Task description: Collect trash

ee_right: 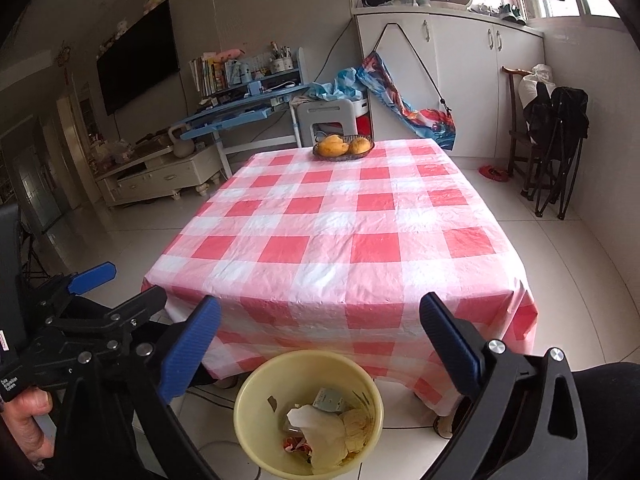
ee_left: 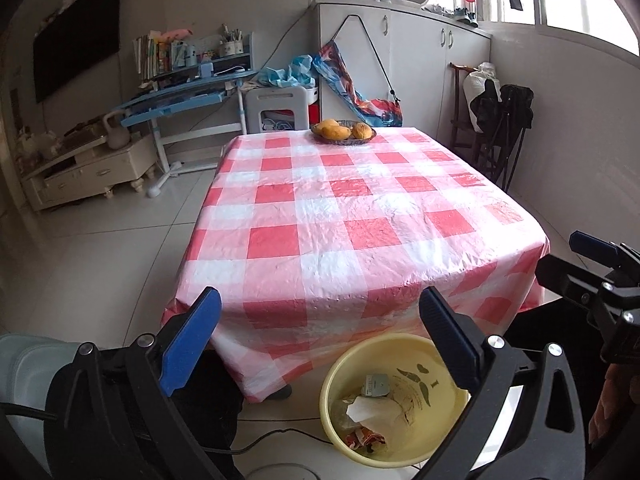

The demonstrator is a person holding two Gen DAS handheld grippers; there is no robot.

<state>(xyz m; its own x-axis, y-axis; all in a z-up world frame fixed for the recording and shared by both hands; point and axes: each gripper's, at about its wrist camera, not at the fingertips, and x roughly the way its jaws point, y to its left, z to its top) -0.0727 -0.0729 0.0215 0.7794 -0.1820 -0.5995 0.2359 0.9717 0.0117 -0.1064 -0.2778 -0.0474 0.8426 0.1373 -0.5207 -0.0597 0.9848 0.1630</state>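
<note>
The yellow bin was seen on the floor, below and just ahead of the left hand-held gripper, lying mostly between its two blue pads and nearer the right-hand one. Crumpled paper and wrappers were noted inside the bin. In the right wrist view the same yellow bin lay below and between the pads of the right hand-held gripper, with the trash heaped in its bottom.

Both hand-held grippers were recorded as released, jaws spread wide, with nothing between the pads. No earlier frame was available for comparison.

Both were pointed forward and tilted downward toward the near edge of the table, which was covered by a red-and-white checked cloth. The two were held side by side: the right one appeared at the right edge of the left view, the left one at the left edge of the right view, gripped by a hand.

A fruit bowl was noted at the far end of the table, well beyond both.
</note>
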